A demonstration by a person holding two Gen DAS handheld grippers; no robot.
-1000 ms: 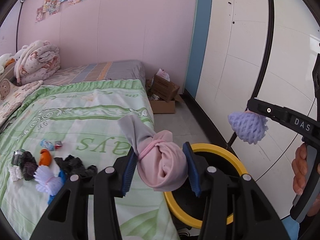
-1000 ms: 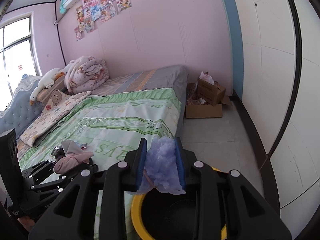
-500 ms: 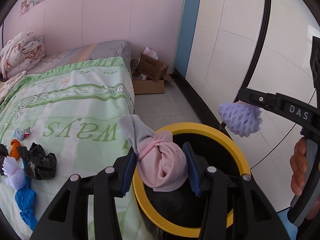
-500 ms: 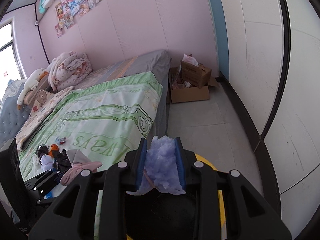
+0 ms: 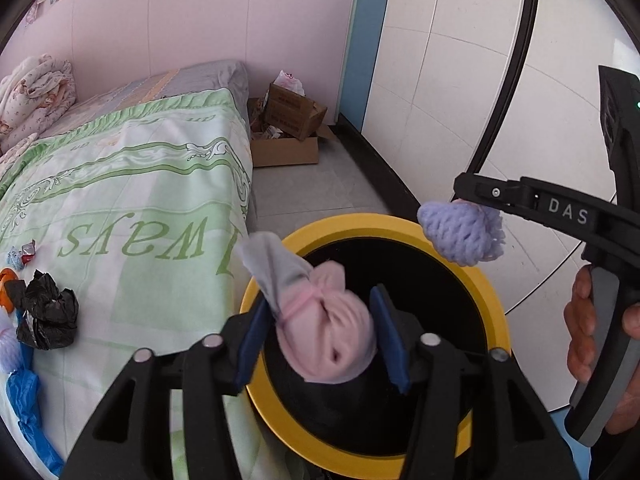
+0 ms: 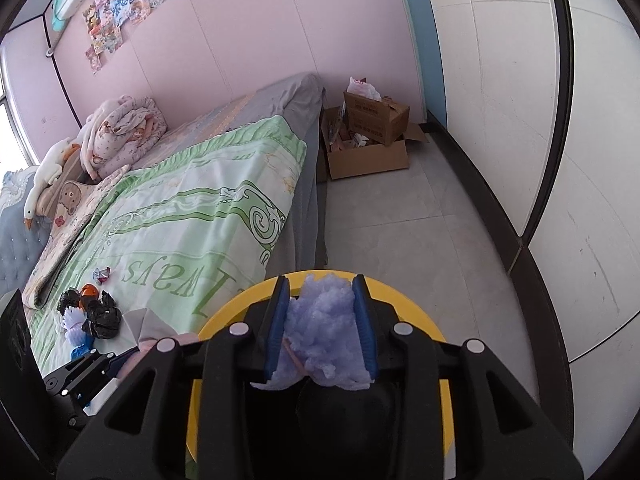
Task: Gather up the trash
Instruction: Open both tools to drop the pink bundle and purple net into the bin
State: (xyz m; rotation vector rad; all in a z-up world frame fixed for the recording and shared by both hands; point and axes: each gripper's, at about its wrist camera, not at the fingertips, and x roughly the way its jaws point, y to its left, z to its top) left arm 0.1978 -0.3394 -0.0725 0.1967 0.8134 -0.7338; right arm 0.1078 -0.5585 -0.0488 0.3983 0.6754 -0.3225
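- Left claw (image 5: 320, 338): its blue pads stand on either side of the pink knotted bundle (image 5: 326, 332). The left pad touches it, while a gap shows at the right pad, so the grip may be slack or releasing.
- The bundle hangs over the black mouth of the yellow-rimmed bin (image 5: 496, 304), lower centre of the left wrist frame.
- Right claw (image 6: 320, 320): clamped on the purple foam net (image 6: 322, 332), held over the far rim of the same bin, lower centre of the right wrist frame.
- Risk, left side: the bundle's grey tail (image 5: 268, 258) reaches towards the rim beside the bed (image 5: 120, 200). On release it could catch there and leave the bundle draped over the edge.
- Risk, right side: the net is light and hangs near the rim, so opening here may let it bounce off onto the floor (image 6: 400, 224). Moving further over the opening would likely be safer.
- Risk, shared: both claws work over one opening and could collide.
- Remaining trash: black crumpled bag (image 5: 48, 312), blue wrapper (image 5: 24, 396) and small scraps lie on the bed, lower left of the left wrist frame.
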